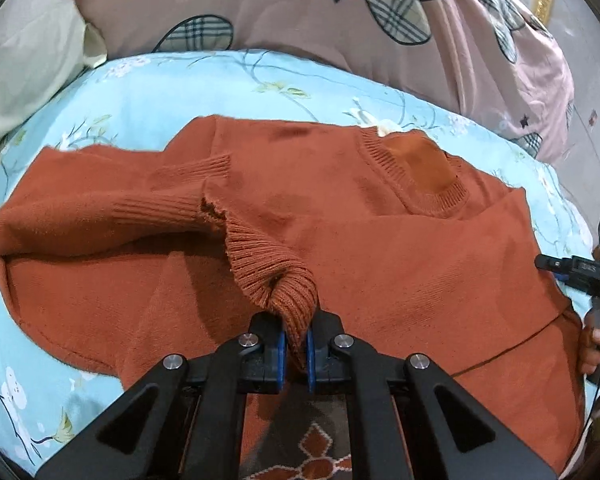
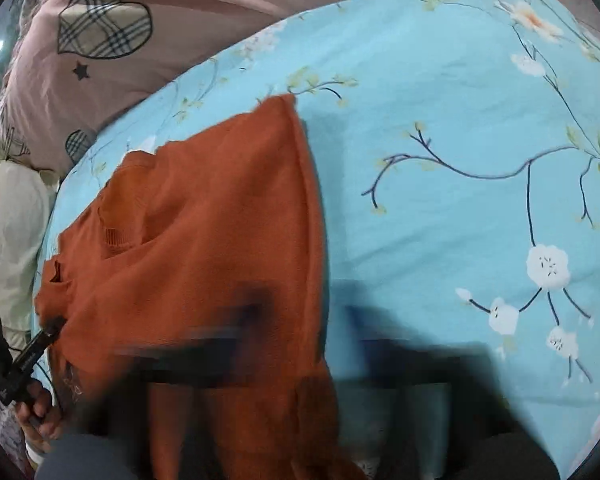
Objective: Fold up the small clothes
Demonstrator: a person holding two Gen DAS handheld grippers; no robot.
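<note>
A rust-orange knit sweater (image 1: 380, 240) lies spread on the blue floral bedsheet (image 1: 180, 92). My left gripper (image 1: 296, 340) is shut on the ribbed cuff (image 1: 276, 276) of a sleeve, lifted and drawn across the sweater's body. The other cuff (image 1: 204, 168) lies on the chest, and the neckline (image 1: 420, 176) faces right. In the right wrist view the sweater (image 2: 220, 220) lies at the left; my right gripper (image 2: 300, 344) is heavily motion-blurred over the sweater's right edge, so its jaws cannot be read. The right gripper also shows at the left wrist view's right edge (image 1: 572, 270).
A pink quilt (image 1: 300, 12) with plaid patches is bunched at the back of the bed. A cream pillow (image 1: 24, 80) lies at the left. Bare blue sheet (image 2: 460, 160) extends right of the sweater. The left gripper appears at the right view's lower left (image 2: 28, 356).
</note>
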